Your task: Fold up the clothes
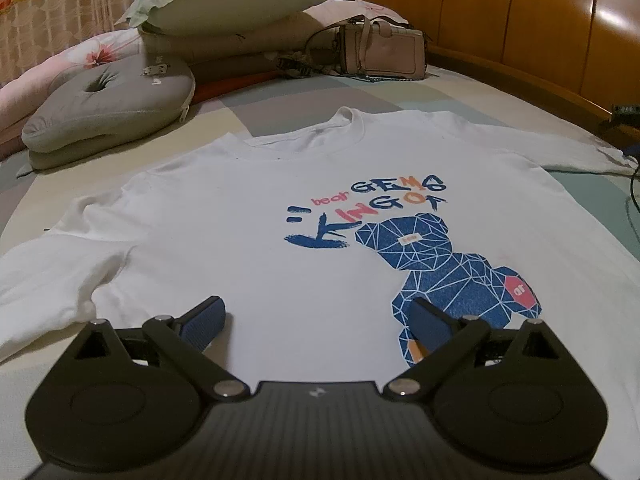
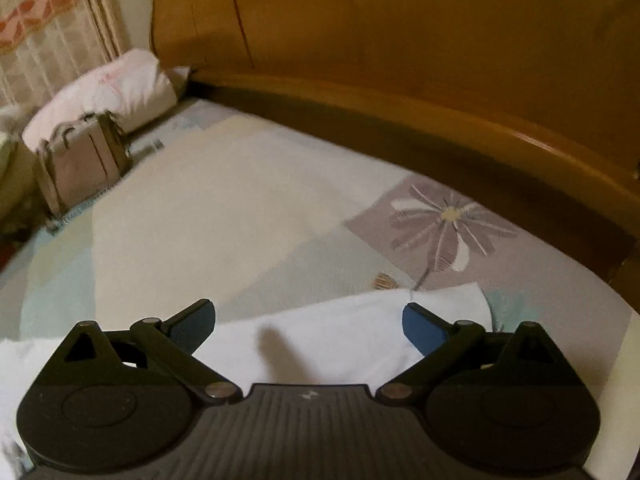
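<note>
A white T-shirt (image 1: 248,216) with a blue geometric bear print (image 1: 448,264) lies flat, front up, on the bed, collar toward the pillows and both sleeves spread out. My left gripper (image 1: 318,314) hovers open over the shirt's lower half, nothing between its blue-padded fingers. In the right wrist view, a white sleeve end of the shirt (image 2: 344,328) lies on the bedsheet. My right gripper (image 2: 308,318) stands open just above that sleeve, holding nothing.
A grey cushion (image 1: 108,108) and stacked pillows (image 1: 224,4) sit at the far left. A beige handbag (image 1: 384,50) (image 2: 80,164) stands beyond the collar. A wooden headboard (image 1: 540,28) (image 2: 400,40) runs along the right. A dark cable (image 1: 634,200) trails at the right edge.
</note>
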### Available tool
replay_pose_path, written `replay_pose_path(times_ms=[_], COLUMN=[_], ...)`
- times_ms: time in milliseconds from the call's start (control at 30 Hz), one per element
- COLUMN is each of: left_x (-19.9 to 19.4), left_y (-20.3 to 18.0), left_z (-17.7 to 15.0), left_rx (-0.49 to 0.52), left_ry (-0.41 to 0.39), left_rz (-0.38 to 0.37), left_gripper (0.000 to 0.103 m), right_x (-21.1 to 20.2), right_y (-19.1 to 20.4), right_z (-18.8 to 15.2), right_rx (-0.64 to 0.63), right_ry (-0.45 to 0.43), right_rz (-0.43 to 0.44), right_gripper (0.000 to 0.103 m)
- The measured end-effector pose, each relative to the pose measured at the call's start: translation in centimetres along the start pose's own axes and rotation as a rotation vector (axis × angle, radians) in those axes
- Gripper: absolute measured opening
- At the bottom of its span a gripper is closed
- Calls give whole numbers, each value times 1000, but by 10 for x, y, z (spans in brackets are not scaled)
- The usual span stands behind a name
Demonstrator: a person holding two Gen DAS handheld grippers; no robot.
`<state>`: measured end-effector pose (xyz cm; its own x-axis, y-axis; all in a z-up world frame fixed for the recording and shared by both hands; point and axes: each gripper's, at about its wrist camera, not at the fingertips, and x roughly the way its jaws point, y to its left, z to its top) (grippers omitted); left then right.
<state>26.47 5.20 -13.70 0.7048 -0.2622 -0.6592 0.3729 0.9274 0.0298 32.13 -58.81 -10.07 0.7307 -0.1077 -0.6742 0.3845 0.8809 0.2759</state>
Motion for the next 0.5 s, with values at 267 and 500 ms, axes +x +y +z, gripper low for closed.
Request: replay_pose_path(times_ms=[267,500], left_x=[-2,-7], left_y=[-1,-5], left_z=[1,4], left_rx=[7,16], left_ry=[3,-10], left_rz=[3,-5], left_gripper=[98,98], right_x=[-15,-47], right_y=[9,53], right_z=[-32,-49], right_rx=[-103,-138], right_ry=[88,90], right_rz=[-14,6], right_gripper=[103,103])
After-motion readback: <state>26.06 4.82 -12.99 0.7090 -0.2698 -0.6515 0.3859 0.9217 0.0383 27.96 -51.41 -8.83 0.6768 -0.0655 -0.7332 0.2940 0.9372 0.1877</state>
